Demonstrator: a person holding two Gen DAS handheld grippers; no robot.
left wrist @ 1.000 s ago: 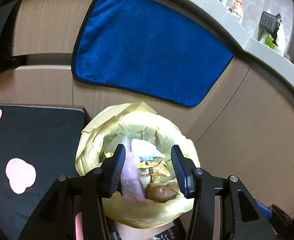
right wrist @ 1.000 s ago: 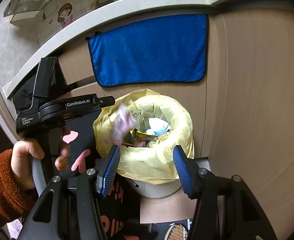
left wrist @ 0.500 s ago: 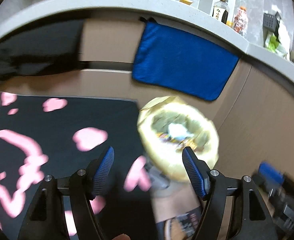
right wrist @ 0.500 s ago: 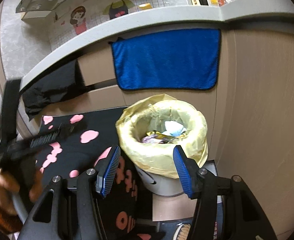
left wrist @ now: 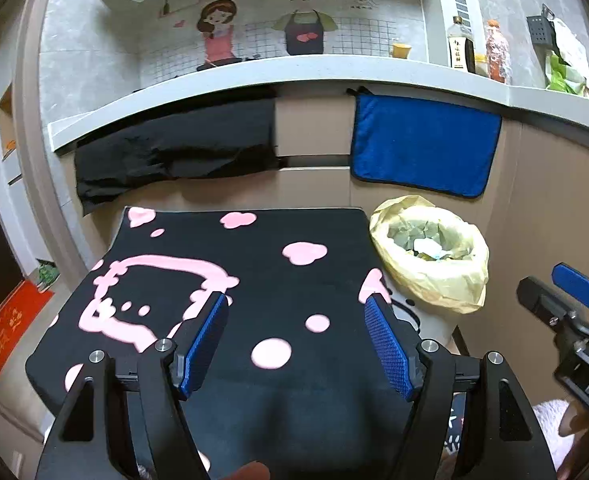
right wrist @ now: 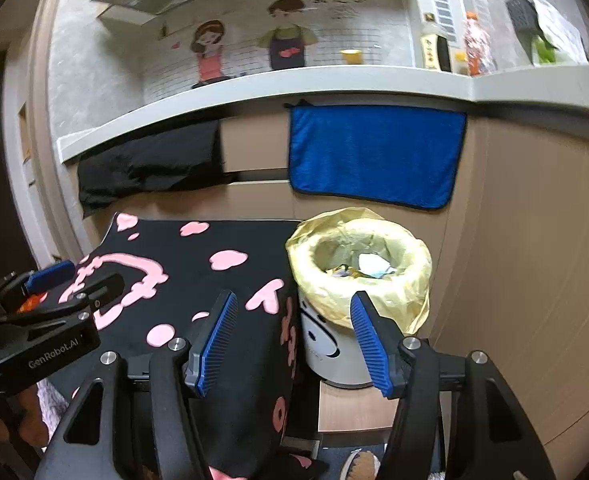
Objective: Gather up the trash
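Here, through the left wrist view: left tongs (left wrist: 296, 344) spread wide, nothing between them, poised over a black cloth (left wrist: 222, 280) printed with pink cartoon shapes and covering the table (left wrist: 34, 364). Just right of the cloth, a bin (left wrist: 434, 328) lined with a yellow bag (left wrist: 454, 292), paper and wrappers (left wrist: 430, 248) already inside. Behind it, a blue towel (left wrist: 422, 148) hung on the cabinet front. On the wall above the counter, a cartoon couple with Chinese characters, too small to read; likewise a dark bottle (left wrist: 460, 46) with a white label bearing unreadable script.

Next, the right wrist view: right tongs (right wrist: 292, 340) also spread and empty, aimed at the gap between cloth and bin. Bin body white with a drawn face. Left device at the frame edge marked "GenRobot.AI".

No loose trash visible on the cloth, so probably a search step: best to sweep both cameras slowly across the cloth and floor, keeping the tongs apart and ready, then approach any scrap from above and carry it over the bag's mouth before letting go.
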